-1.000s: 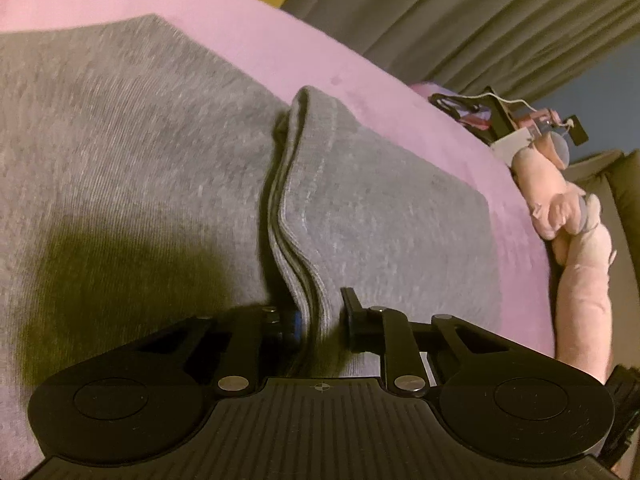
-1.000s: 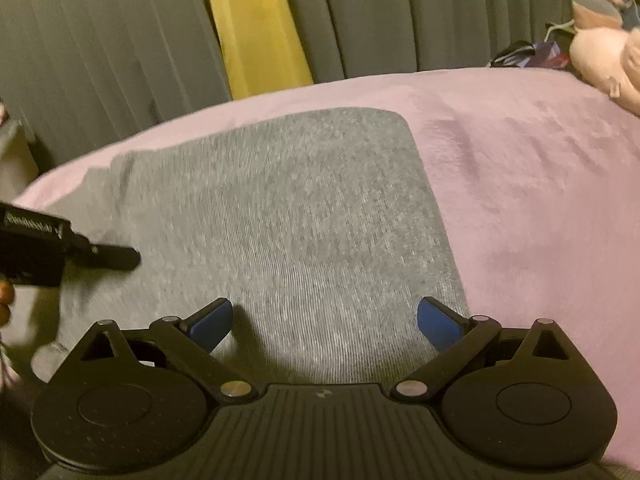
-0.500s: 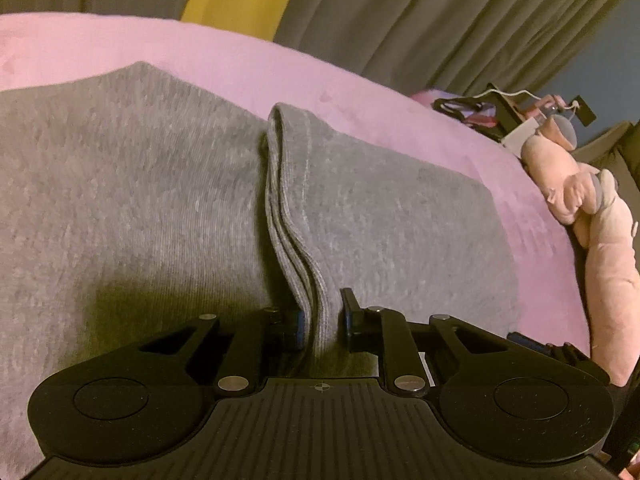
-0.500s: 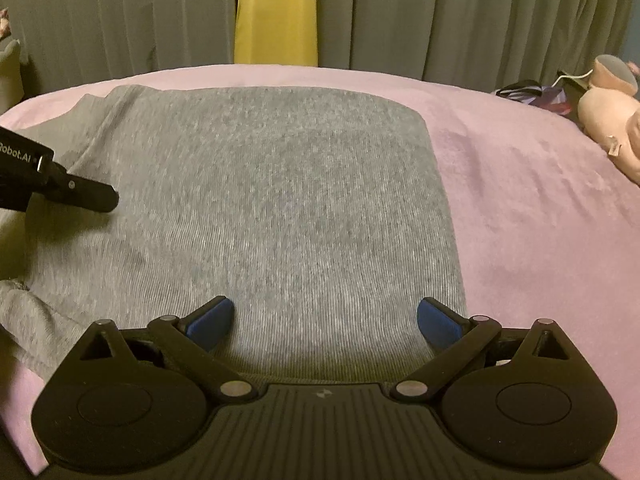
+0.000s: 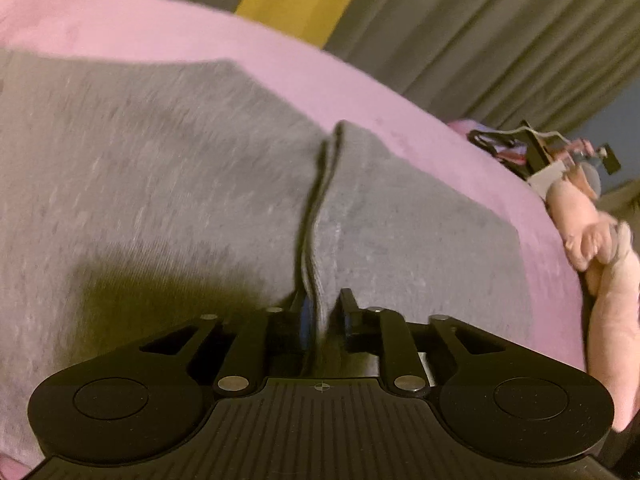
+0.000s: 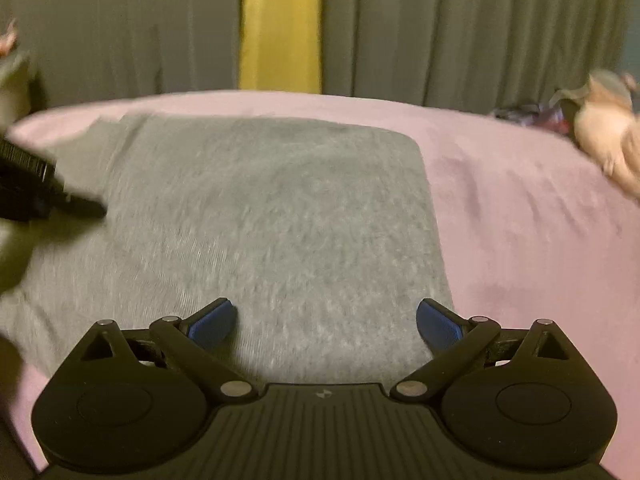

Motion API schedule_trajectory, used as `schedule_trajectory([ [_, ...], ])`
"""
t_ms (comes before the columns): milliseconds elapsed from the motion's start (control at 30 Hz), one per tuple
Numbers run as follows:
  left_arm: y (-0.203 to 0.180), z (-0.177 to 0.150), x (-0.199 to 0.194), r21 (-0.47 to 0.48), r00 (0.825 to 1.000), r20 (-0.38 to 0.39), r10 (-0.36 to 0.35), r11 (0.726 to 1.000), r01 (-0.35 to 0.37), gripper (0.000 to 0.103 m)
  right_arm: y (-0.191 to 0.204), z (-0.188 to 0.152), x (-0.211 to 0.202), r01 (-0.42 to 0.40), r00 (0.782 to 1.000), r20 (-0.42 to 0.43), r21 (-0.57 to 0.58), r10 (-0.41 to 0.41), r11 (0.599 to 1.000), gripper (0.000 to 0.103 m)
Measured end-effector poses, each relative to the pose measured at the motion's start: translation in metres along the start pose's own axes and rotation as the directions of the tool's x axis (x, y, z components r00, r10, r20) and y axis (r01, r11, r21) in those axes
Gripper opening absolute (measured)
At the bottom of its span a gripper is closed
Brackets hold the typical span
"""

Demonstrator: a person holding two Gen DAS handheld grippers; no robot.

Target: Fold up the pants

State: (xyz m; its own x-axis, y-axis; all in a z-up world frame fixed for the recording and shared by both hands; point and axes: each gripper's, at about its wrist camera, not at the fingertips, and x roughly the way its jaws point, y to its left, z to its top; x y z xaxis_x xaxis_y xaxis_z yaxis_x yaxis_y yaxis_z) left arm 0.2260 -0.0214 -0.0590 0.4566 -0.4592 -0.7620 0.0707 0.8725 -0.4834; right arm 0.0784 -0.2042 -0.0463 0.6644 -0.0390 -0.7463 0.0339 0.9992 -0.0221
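Nearest the left wrist camera, the left gripper [image 5: 323, 312] has its fingers pinched almost together on a stacked edge of the gray pants [image 5: 168, 184], several layers showing as a ridge that runs from the fingers toward 12 o'clock. That grip probably keeps the layers aligned while the fold is carried over. In the right wrist view, the right gripper [image 6: 326, 322] hangs just above the fabric with its fingers spread wide and holding nothing (likely ready to smooth or pin the panel). The pants lie on the pink bed [image 6: 520, 220] as a folded block, its long axis running away from this camera toward 12 o'clock. At 2 o'clock, well apart, rests a pink plush toy [image 6: 612, 136]; gray curtains [image 6: 440, 28] hang behind.
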Motion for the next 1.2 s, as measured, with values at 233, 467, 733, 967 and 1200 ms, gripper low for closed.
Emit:
schedule_trajectory([
  [233, -0.004, -0.012, -0.009, -0.012, 1.000, -0.030, -0.009, 1.000, 0.009, 0.056, -0.037, 0.003, 0.003, -0.073, 0.997, -0.009, 0.208, 0.076, 0.975, 0.099],
  [467, -0.033, -0.042, -0.009, 0.118, 0.996, -0.079, 0.046, 0.992, -0.036, 0.079, -0.058, 0.002, 0.001, -0.189, 0.982, 0.035, 0.337, 0.188, 0.922, 0.099],
  [733, -0.051, -0.050, 0.000, 0.227, 0.983, -0.003, 0.185, 0.957, -0.180, 0.046, -0.075, -0.005, 0.005, -0.373, 0.914, 0.018, 0.432, 0.406, 0.821, 0.099],
  [967, -0.015, -0.029, -0.036, -0.022, 0.977, 0.145, 0.158, 0.987, -0.157, 0.049, -0.053, -0.004, 0.002, -0.318, 0.939, -0.030, 0.310, 0.343, 0.896, 0.099],
  [1200, 0.083, -0.010, -0.124, -0.446, 0.888, 0.416, 0.197, 0.895, 0.011, 0.096, -0.065, -0.002, 0.008, -0.340, 0.929, -0.005, 0.379, 0.369, 0.861, 0.099],
])
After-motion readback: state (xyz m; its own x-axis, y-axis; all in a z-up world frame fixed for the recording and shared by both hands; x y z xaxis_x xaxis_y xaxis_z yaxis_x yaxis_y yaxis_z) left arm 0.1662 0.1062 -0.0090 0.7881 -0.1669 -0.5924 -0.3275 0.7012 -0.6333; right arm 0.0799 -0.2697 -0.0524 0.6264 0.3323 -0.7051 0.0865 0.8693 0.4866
